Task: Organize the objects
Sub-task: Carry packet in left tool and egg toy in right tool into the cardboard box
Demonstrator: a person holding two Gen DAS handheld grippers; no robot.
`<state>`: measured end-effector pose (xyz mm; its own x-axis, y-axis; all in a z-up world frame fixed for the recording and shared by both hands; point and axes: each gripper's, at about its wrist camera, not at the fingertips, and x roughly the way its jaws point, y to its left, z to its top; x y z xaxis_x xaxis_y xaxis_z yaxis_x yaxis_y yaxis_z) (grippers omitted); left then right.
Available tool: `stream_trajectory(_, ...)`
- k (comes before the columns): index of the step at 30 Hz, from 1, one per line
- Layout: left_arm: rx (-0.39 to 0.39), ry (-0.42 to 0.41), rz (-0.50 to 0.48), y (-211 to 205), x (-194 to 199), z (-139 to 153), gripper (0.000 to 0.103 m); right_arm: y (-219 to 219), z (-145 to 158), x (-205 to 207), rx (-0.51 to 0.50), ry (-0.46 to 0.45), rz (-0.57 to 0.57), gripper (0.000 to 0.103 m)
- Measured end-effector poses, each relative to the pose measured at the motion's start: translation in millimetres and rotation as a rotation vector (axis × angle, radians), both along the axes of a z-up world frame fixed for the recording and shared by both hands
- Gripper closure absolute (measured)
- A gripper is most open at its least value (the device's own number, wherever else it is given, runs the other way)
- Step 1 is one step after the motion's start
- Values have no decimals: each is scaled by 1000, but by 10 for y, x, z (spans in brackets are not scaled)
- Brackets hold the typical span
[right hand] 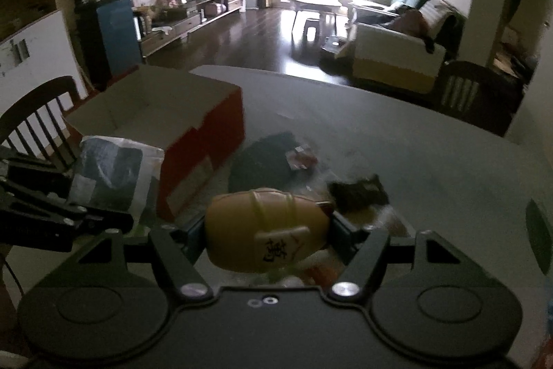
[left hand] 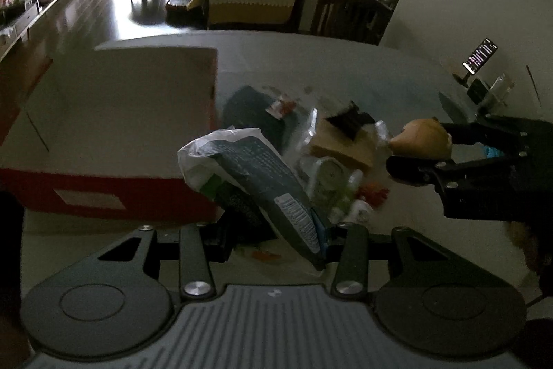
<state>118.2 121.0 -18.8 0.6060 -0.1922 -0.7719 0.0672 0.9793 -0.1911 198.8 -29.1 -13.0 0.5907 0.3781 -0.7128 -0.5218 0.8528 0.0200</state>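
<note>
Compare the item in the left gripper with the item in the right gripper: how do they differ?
The crumpled packet is flat, dark with printed text and soft; the tan barrel-shaped object is rounded, rigid and ribbed. The packet tilts upward; the barrel lies sideways. Both are clamped, in the left gripper and right gripper.

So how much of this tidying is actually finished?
Little looks finished: what shows of the open red cardboard box looks empty. In hand: the left gripper clamps a crinkled grey-and-white plastic packet, and the right gripper clamps a tan barrel-shaped container. Left: a heap of small wrappers and bottles on the pale table.
</note>
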Motion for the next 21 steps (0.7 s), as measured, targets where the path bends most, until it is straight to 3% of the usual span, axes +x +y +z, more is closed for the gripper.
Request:
stream_trajectory(14, 81, -41, -20, 810, 365, 182, 60, 1160, 167, 320, -72, -120, 180, 32)
stream_trajectory(21, 121, -22, -11, 1180, 613, 92, 60, 1598, 44, 509, -105, -92, 232, 32)
